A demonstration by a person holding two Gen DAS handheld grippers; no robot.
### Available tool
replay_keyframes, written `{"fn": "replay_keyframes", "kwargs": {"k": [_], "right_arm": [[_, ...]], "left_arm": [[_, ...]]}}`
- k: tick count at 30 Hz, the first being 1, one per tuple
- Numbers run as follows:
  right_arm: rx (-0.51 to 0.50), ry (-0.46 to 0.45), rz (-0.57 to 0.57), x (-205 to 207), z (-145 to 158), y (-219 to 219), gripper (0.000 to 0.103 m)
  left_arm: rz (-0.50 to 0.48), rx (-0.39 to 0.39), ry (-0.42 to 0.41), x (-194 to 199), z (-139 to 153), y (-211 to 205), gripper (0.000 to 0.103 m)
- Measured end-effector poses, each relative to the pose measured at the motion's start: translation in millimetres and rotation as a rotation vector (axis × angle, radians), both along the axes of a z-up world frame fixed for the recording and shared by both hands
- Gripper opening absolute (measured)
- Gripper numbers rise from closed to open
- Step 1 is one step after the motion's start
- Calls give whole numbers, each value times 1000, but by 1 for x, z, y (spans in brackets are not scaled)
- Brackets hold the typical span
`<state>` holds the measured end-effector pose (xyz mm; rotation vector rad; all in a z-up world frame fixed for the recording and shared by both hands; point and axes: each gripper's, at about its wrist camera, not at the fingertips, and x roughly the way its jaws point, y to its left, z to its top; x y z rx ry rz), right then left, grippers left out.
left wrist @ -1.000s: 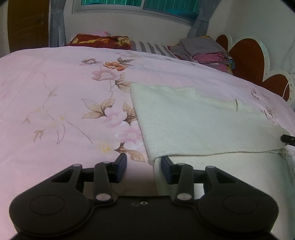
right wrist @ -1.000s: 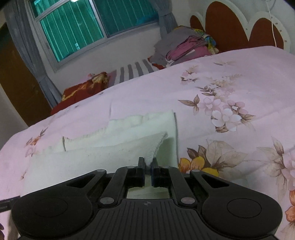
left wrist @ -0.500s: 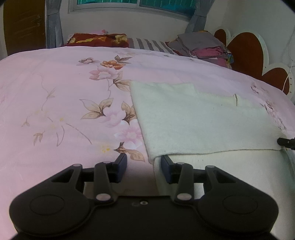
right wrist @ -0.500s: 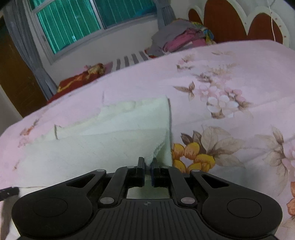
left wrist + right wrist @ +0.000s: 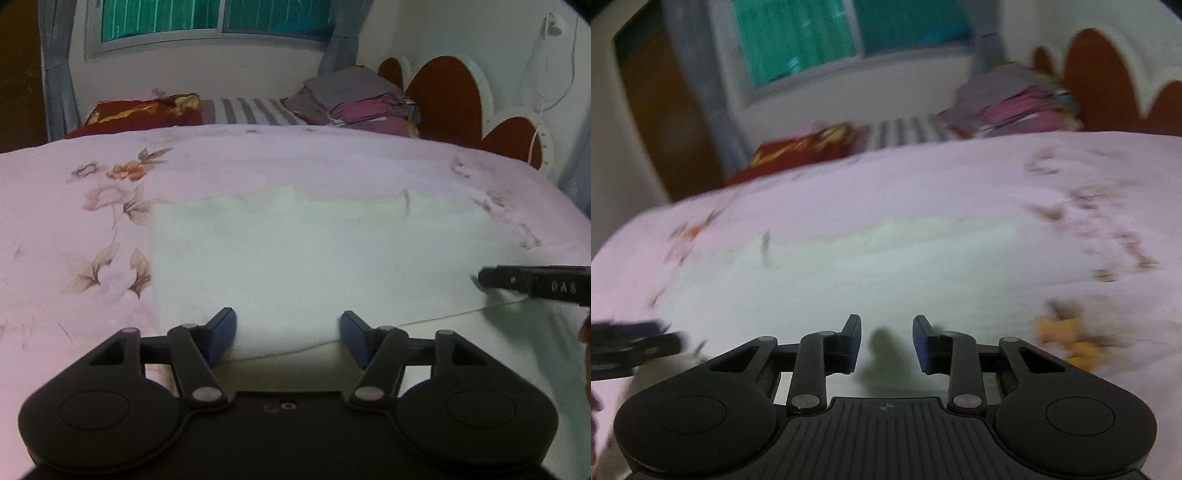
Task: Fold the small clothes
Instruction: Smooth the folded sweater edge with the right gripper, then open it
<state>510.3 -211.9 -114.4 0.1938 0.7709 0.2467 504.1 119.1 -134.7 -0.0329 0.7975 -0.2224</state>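
Pink floral bedspread (image 5: 74, 229): both grippers, left gripper (image 5: 288, 334) and right gripper (image 5: 886, 341), seen opening, nothing gripped; folded cream cloth (image 5: 295, 258) could be snagged and unfolded.

Dim indoor light, pinkish cast; heavy motion blur across right wrist view, milder in left; fisheye bending and dark vignette at corners.

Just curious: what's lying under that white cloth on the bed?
The white cloth lies on a pink flowered bedsheet, visible around it. The sheet beneath, and anything tucked between the folded layers, is covered.
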Motion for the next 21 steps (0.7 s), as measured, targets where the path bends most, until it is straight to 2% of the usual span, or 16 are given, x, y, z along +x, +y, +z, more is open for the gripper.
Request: {"fn": "replay_keyframes", "kwargs": {"k": [3,5,6,7,8,9,11,13,15,17,19,21], "right_arm": [[-38,14,37,-1,-14,4,32],[-52,17,-67,-2,-16,-18,32],[-37,23,-131,-2,-17,-34,28],[2,34,-177,-3,-20,-52,12],[27,44,-189,-2,-21,-61,5],[29,52,-183,-1,-21,-64,4],[17,19,-175,1,-13,-59,4],[33,-16,-156,8,-3,-51,4],[26,0,-140,26,-4,-41,4],[32,13,-117,45,-8,-36,4],[11,25,-86,59,-14,-36,4],[-11,41,-109,70,-24,-45,4]], "left_arm": [[7,-9,-11,-7,-4,14,62],[8,-13,-12,-9,-5,20,61],[5,-18,-11,-9,-4,21,61],[3,-17,-5,-8,-4,21,61],[-1,-13,6,-6,-2,19,62],[0,-18,14,-2,4,19,62],[6,-55,-13,6,14,20,65],[-6,-33,-33,25,19,17,67],[-18,-20,-36,49,20,17,67],[-12,-41,-30,75,16,21,68],[-3,-46,12,100,3,30,68],[25,-42,29,110,-10,46,67]]}}
